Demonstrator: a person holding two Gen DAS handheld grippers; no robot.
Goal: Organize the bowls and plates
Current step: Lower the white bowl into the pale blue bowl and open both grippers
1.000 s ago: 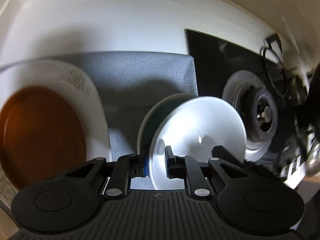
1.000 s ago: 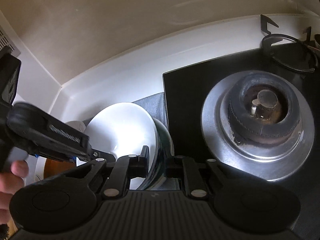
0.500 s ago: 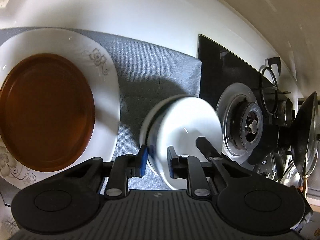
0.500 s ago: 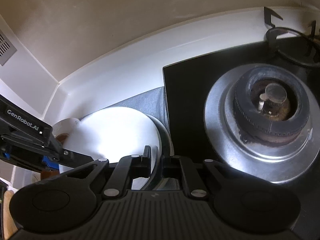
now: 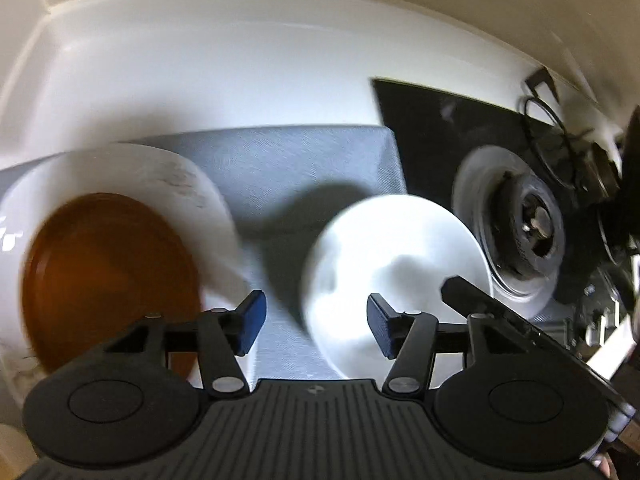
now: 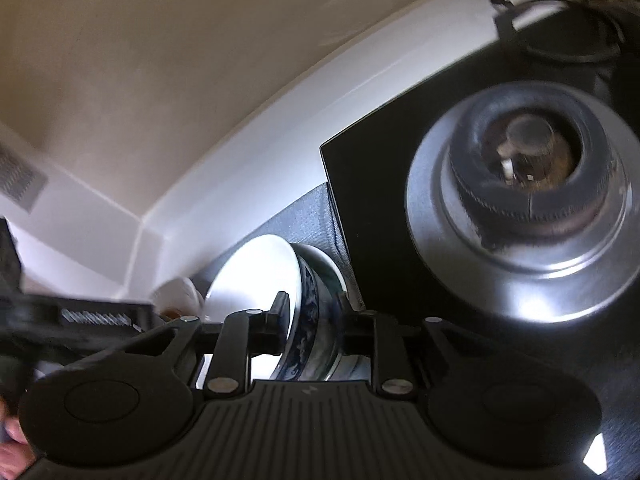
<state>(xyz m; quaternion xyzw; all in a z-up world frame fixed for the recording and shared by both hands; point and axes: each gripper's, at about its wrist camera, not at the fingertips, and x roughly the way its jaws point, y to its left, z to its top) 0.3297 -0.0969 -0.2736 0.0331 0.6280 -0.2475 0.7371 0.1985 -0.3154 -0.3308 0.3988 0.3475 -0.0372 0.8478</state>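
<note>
Both grippers' jaws are opening: the left gripper clear of the white bowl, the right gripper straddling the stacked bowls' rims on the grey mat, beside the plates.

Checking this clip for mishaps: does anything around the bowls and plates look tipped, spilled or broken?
Nothing looks spilled or broken. The white bowl sits inside the blue-patterned bowl on the grey mat; the brown plate lies flat on the white plate. Both views are blurred, so fine chips cannot be ruled out.
</note>
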